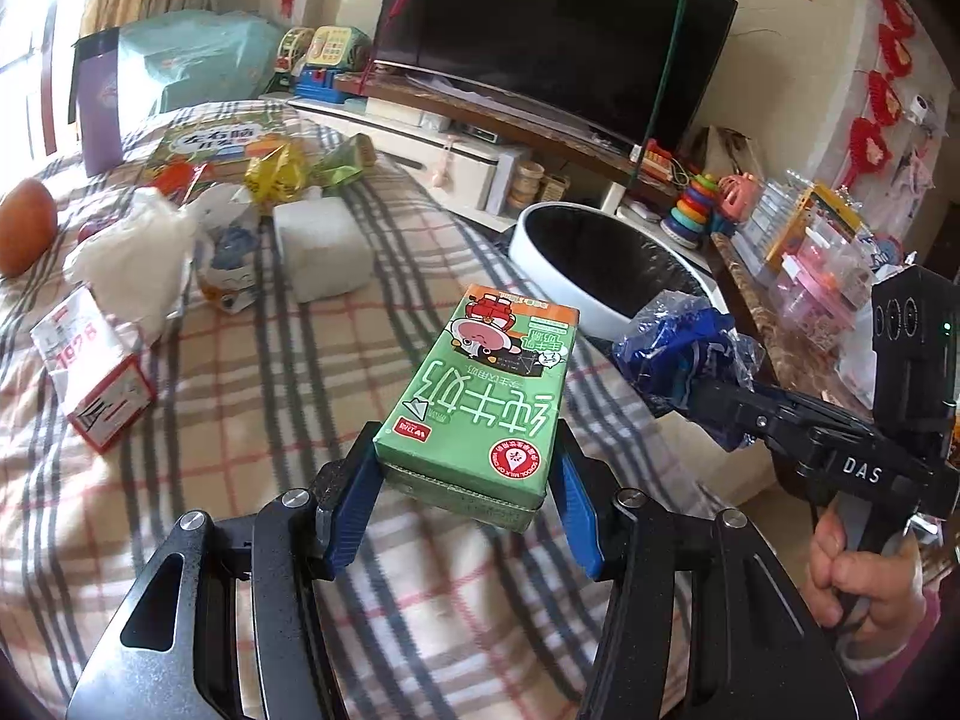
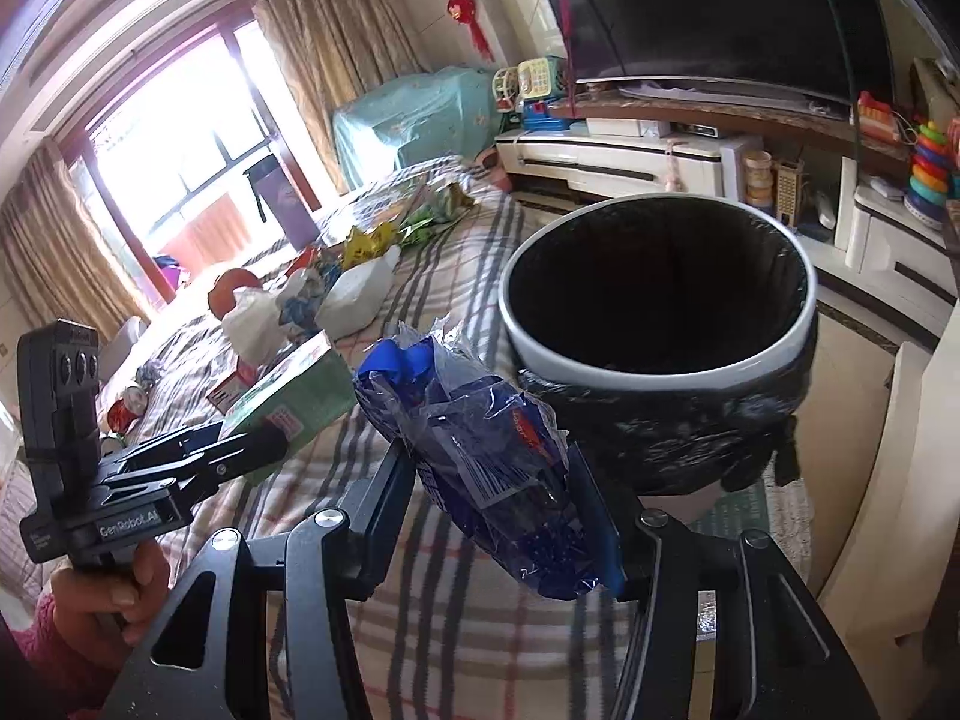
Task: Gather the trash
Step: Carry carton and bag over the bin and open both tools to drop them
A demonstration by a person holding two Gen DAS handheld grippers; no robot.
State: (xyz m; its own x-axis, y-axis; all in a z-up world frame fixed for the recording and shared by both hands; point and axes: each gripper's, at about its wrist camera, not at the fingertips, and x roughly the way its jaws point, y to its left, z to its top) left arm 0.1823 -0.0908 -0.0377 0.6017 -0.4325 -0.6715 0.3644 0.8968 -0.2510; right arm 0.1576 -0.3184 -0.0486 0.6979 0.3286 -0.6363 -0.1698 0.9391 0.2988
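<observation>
Left gripper [image 1: 465,474] pinches green rectangular milk carton [image 1: 480,396] by its end; right gripper [image 2: 501,516] clamps crumpled blue plastic wrapper [image 2: 480,450]. Both held over the plaid bed's edge, facing black-lined white bin [image 2: 660,387], likely for dropping.

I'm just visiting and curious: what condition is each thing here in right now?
Left gripper: clamped on milk carton.
Milk carton: held above the bed.
Right gripper: clamped on blue wrapper.
Blue wrapper: crumpled, held.
Trash bin: open, lined with a black bag.
Television: off.
</observation>
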